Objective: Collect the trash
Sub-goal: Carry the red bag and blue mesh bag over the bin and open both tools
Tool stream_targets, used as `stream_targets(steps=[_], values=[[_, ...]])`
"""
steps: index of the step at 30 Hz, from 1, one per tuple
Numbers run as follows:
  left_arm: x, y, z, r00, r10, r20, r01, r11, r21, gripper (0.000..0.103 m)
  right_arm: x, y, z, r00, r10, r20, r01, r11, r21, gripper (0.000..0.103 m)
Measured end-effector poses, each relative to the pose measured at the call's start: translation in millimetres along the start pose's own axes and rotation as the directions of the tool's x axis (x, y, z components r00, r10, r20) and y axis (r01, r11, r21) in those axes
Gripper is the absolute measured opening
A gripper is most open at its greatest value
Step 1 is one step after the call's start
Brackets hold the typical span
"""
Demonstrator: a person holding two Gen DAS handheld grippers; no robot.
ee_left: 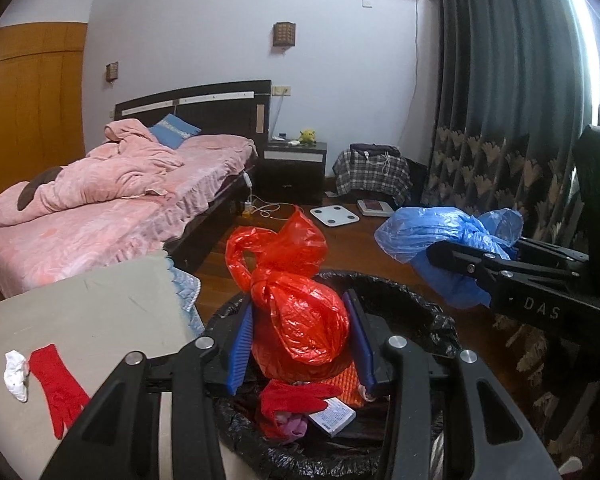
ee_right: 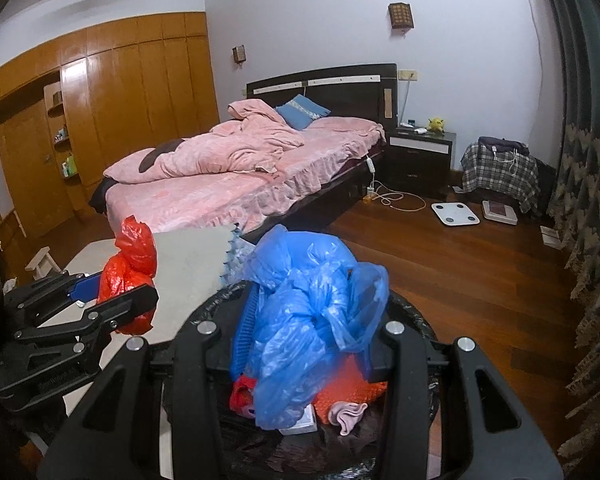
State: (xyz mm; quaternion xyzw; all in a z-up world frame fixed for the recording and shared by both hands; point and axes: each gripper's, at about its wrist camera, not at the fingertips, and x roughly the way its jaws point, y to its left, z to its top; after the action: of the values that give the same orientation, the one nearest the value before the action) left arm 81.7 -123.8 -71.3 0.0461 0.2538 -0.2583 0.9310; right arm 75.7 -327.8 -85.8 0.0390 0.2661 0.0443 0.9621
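Right now both tools hang over the black-lined trash bin, each clamped on a knotted plastic bag. The left tool pinches the red bag between its blue pads, and that bag sits directly above the bin's open mouth, its knot and loose handles pointing up and away from the tool. The right tool grips the blue bag the same way; from the left wrist view it hangs off to the right, over the bin's far rim rather than its centre. Below lie a red glove, a small white box and pink cloth. My judgement: the left bag is the better placed to drop straight down. 1 more red glove and a white wad wait on the grey tabletop, nearer the left tool.
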Motion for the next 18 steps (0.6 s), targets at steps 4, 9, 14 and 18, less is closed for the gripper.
stream_targets(steps=[4, 9, 14, 18], values=[[10.6, -0.4, -2.9, 1.0, 0.0, -0.015, 0.0, 1.0, -0.003, 0.043, 7.1, -5.4, -5.8, 1.0, -0.005, -0.022, 0.005, 1.0, 0.005, 0.04], [28.1, -1.8, -4.9, 0.999, -0.006, -0.037, 0.006, 1.0, -0.004, 0.043, 18.2, -9.5, -10.2, 0.999, -0.002, -0.045, 0.003, 1.0, 0.018, 0.04], [44.8, -0.9, -4.3, 0.998, -0.015, -0.056, 0.015, 1.0, -0.003, 0.043, 31.1, -15.4, -10.4, 0.998, -0.001, -0.066, 0.003, 1.0, 0.03, 0.04], [57.8, -0.8, -4.8, 0.997, -0.014, -0.07, 0.014, 1.0, 0.007, 0.043, 37.9, -20.5, -9.6, 0.997, -0.004, -0.076, 0.007, 0.999, 0.041, 0.04]])
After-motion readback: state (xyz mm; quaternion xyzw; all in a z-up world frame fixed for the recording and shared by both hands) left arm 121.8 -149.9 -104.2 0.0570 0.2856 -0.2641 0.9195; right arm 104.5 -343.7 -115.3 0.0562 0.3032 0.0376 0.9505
